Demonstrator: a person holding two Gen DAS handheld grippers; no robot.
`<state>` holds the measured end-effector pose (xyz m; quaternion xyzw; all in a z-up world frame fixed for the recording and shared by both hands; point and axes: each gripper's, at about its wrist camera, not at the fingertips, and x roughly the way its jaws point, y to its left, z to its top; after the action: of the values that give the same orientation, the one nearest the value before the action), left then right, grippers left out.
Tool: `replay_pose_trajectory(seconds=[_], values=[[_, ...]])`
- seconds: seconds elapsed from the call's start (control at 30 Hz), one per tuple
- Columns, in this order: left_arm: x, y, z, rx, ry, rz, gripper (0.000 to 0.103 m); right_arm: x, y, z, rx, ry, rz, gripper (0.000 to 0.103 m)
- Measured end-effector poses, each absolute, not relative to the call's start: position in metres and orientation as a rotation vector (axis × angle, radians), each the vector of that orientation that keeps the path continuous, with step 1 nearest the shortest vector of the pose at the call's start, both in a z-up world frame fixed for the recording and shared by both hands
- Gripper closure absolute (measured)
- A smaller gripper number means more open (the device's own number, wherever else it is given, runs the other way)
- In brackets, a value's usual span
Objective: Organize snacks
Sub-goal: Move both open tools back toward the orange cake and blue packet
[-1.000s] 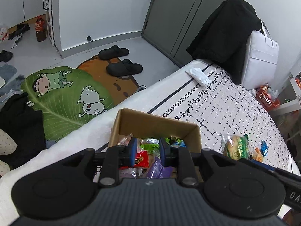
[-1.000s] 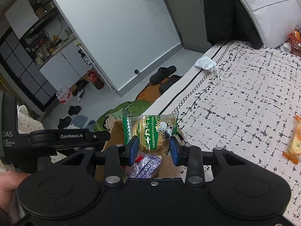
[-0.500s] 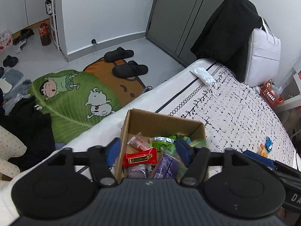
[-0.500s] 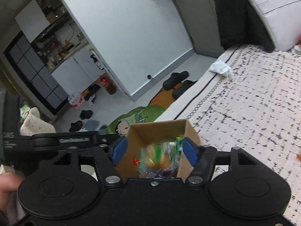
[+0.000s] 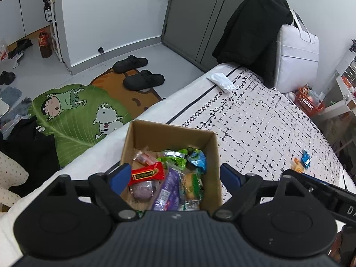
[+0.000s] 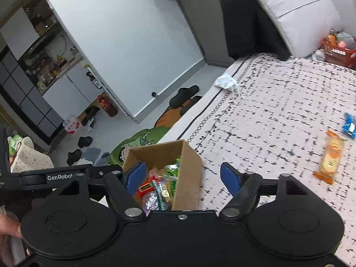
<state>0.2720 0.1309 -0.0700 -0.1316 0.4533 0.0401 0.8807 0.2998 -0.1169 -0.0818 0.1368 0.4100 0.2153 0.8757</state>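
Left tongs (image 5: 172,176): released, blue tips spread wide above the cardboard box (image 5: 171,134). Right tongs (image 6: 182,175): released, holding nothing, over the same box. Box: on the bed (image 5: 255,129), filled with snacks. An orange packet (image 6: 330,155) and a blue packet (image 6: 350,128) lie on the bed, well apart from the box.

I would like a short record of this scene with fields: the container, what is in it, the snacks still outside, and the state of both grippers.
container: open cardboard box on the bed, near its edge
contents: mixed wrapped snacks, among them a red packet, a purple packet and a blue packet
snacks outside: an orange-wrapped snack and a small blue packet, both on the bed, to the right of the box
left gripper: open, holding nothing, above the box
right gripper: open, holding nothing
other: white face mask on the bed
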Motion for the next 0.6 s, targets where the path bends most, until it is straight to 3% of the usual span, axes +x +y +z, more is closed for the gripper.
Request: replay_pose_trajectory(seconds=[0.17, 0.4, 0.6], values=[[0.269, 0.11, -0.072, -0.263, 0.946, 0.078, 0.01, 0.293, -0.137, -0.077, 0.28, 0.843, 0.42, 0.021], [0.264, 0.076, -0.071, -0.262, 0.936, 0.059, 0.001, 0.287, -0.176, -0.075, 0.285, 0.818, 0.357, 0.02], [0.262, 0.045, -0.071, -0.247, 0.932, 0.026, 0.0, 0.284, -0.212, -0.074, 0.31, 0.798, 0.311, 0.017]])
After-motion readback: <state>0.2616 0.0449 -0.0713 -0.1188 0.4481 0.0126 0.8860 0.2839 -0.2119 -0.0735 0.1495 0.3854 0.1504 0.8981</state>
